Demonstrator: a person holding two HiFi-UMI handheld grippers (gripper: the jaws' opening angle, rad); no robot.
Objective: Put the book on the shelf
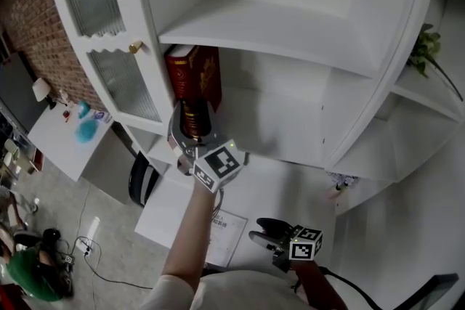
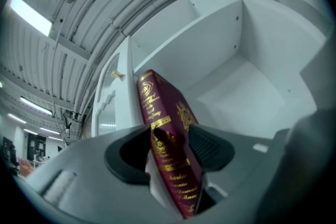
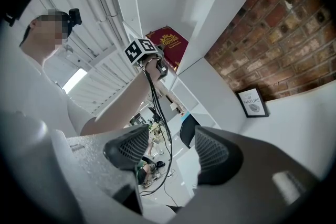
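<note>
A dark red book [image 1: 195, 80] with gold lettering stands upright at the left side of a compartment of the white shelf unit [image 1: 283, 128], close to its left wall. My left gripper [image 1: 192, 136] is raised in front of it and shut on the book's lower part. In the left gripper view the book [image 2: 167, 123] sits tilted between the two pads, spine toward the camera. The right gripper view shows the same book [image 3: 169, 44] beyond the raised arm. My right gripper [image 1: 263, 231] hangs low at the bottom of the head view, open, and nothing lies between its jaws [image 3: 169, 152].
A shelf board [image 1: 276, 25] runs just above the book. A cabinet door [image 1: 109, 33] with ribbed glass and a brass knob [image 1: 135, 47] stands to its left. A printed sheet [image 1: 225, 229] lies on the white surface below. A plant [image 1: 425, 47] sits at right. A brick wall [image 3: 273, 29] carries a framed picture [image 3: 252, 102].
</note>
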